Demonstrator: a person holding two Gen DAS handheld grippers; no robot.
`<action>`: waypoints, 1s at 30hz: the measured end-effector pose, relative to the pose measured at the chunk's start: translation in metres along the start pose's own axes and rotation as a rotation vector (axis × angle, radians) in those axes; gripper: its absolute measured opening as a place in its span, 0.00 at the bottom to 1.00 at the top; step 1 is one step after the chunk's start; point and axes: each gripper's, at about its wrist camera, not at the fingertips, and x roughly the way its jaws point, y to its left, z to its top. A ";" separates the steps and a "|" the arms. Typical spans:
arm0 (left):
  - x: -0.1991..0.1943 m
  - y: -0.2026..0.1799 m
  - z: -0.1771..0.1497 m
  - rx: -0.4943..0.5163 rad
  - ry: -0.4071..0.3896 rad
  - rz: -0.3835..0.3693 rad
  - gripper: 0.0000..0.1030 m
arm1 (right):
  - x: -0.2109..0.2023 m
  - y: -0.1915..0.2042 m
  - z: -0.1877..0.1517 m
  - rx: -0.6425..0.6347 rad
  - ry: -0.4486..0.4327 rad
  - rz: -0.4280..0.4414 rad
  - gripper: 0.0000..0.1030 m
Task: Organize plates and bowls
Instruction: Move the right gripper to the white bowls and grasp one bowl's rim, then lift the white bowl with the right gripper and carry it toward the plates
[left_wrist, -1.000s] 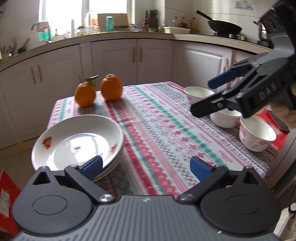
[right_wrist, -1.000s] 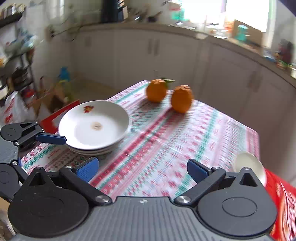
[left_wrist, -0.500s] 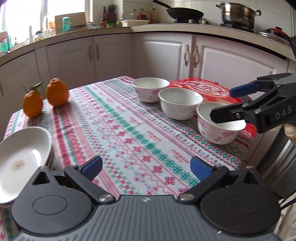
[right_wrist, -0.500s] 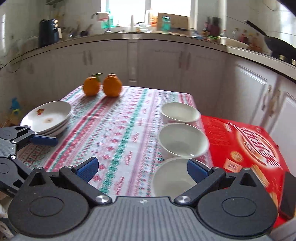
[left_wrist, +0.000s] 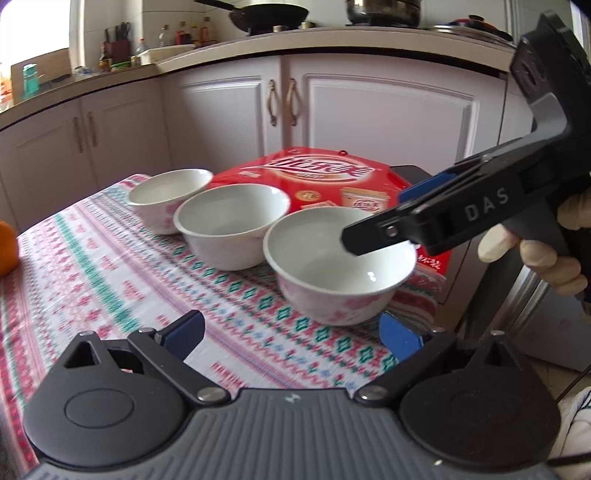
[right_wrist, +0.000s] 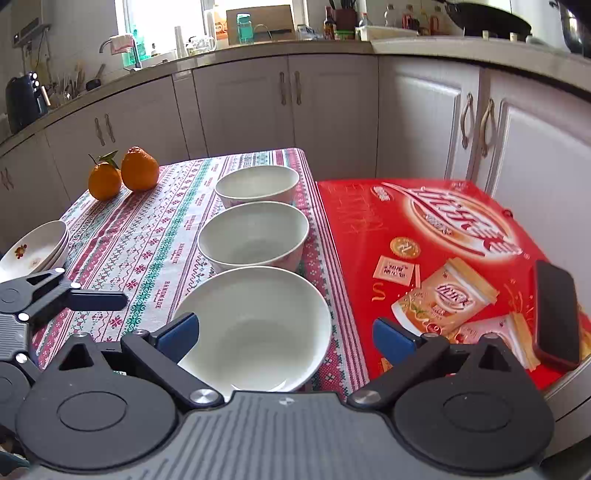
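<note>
Beside the red box (right_wrist: 436, 258) on our counter (right_wrist: 147, 243), three bowls (right_wrist: 255, 236) stand mouth-up in a row running away from us; both views have swung off the plates (right_wrist: 33, 247) toward them. Our right tongs (right_wrist: 284, 332) and left tongs (left_wrist: 291, 332) gape empty, the right straddling the nearest bowl (right_wrist: 258, 328)

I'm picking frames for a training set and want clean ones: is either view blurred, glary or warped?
Left wrist view: tablecloth smeared by motion blur, cabinets soft, counter line bowed by the fisheye; a small glint in the near bowl. Right wrist view: sharper, bowls crisp, but the window is blown out and the red box slightly soft.
</note>
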 end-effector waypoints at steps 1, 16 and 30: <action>0.004 -0.002 0.001 0.005 0.001 -0.010 0.97 | 0.002 -0.002 0.000 0.009 0.004 0.010 0.98; 0.019 -0.017 0.008 0.055 -0.029 -0.059 0.87 | 0.026 -0.016 0.007 0.051 0.059 0.124 0.65; 0.020 -0.020 0.010 0.051 -0.034 -0.068 0.84 | 0.028 -0.017 0.006 0.066 0.083 0.137 0.61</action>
